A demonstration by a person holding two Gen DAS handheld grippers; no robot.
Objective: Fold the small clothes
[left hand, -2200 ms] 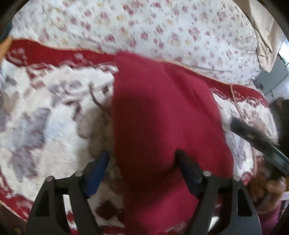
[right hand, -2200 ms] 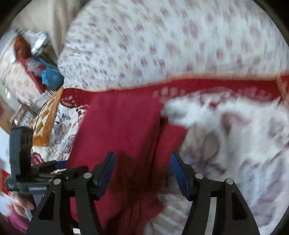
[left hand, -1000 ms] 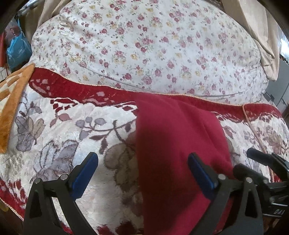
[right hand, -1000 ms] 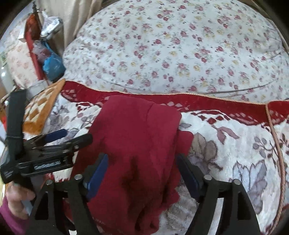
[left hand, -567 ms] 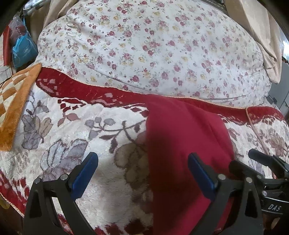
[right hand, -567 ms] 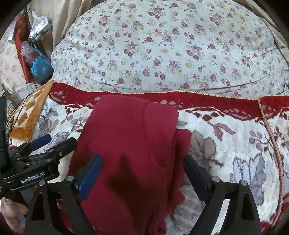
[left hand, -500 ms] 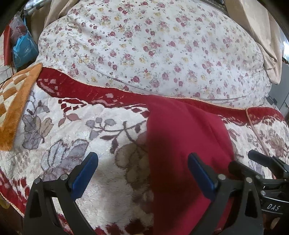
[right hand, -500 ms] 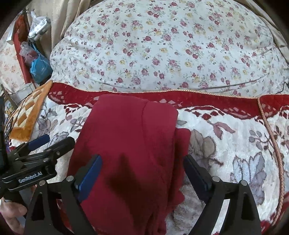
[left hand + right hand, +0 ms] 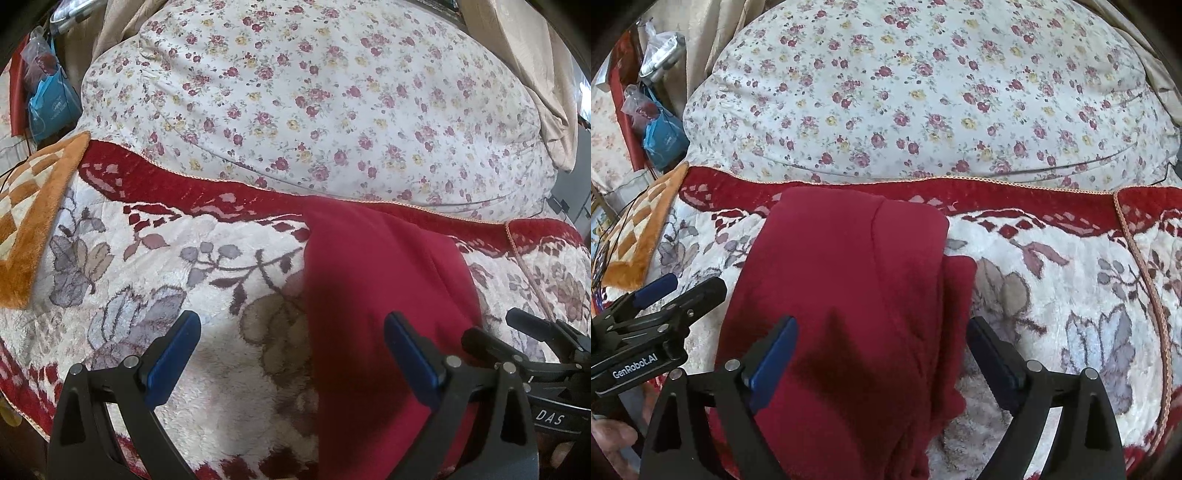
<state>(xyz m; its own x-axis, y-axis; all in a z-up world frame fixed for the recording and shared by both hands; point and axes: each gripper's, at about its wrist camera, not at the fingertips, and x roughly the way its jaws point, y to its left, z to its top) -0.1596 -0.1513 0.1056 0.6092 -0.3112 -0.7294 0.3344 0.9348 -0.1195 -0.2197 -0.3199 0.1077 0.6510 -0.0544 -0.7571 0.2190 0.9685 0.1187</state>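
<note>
both grippers are held with fingers spread wide and nothing pinched: the left gripper (image 9: pixel 291 354) is seen over the plush floral blanket (image 9: pixel 155 273), the right gripper (image 9: pixel 881 350) over the folded red garment (image 9: pixel 849 295). the garment is laid flat on the blanket, its far edge near the red border. beyond, a flowered quilt (image 9: pixel 923 92) is piled.

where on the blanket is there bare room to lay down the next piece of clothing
Bare plush blanket lies between the red garment and the orange checkered mat. A second patch lies on the garment's other side, up to the braided seam. The middle is taken by the garment, with the open left gripper and right gripper over it.
</note>
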